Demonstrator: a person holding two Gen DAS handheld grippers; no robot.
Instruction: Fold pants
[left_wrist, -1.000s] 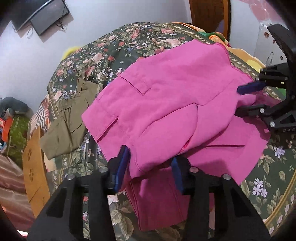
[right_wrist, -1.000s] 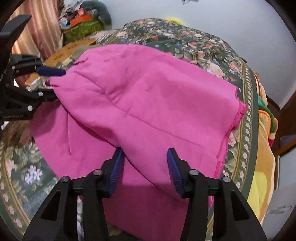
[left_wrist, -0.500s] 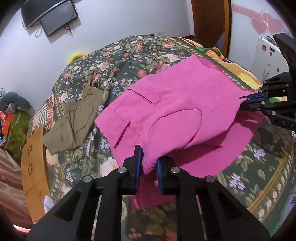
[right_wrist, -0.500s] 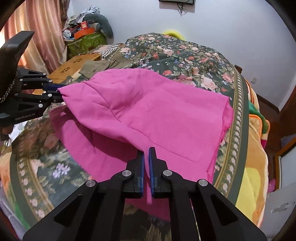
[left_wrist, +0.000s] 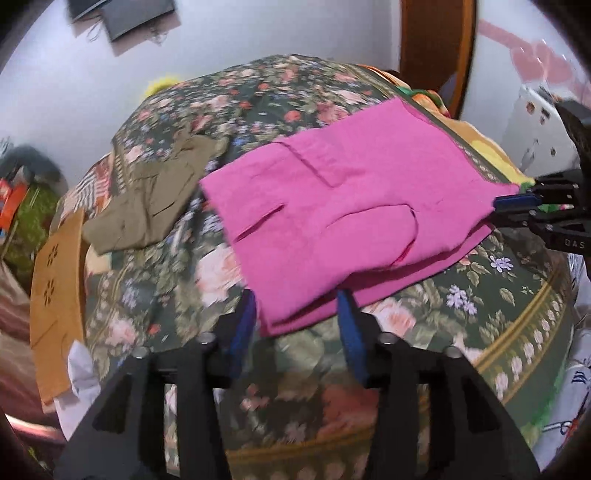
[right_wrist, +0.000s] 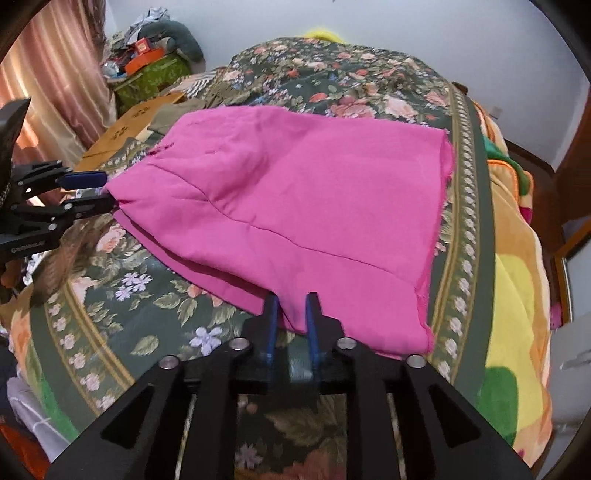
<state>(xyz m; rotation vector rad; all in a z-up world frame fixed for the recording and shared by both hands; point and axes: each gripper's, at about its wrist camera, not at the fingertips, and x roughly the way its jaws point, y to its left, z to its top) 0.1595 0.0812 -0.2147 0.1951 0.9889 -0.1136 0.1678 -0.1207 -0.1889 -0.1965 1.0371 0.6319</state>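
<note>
Magenta pants, woven cloth, lying on the flowered bedspread toward the near right part of the bed. Condition: doubled over once, an upper layer resting on a lower one, with the lower layer showing as a strip along the near edge. A patch pocket and a slit opening face up in the left wrist view; a long seam runs across the top layer in the right wrist view. Surface fairly flat, a soft bulge near the middle, far right edge raw and slightly frayed.

Left gripper: jaws wide apart, the near left corner of the pants between them but not pinched, by the look of it.

Right gripper: jaws narrow, with a gap between the pads, the near edge of the cloth lying in that gap; whether they pinch it I cannot tell for certain, though it looks let go.

Progress, as a judgement: one fold laid and apparently released; the bundle is broad, so at least one more fold across seems left, plus squaring the offset edges.

Surroundings: olive garment on the bed, left of and apart from the pants; tan cardboard box off the left edge of the bed; orange and yellow blanket along the right side; dark screen on the far wall.
</note>
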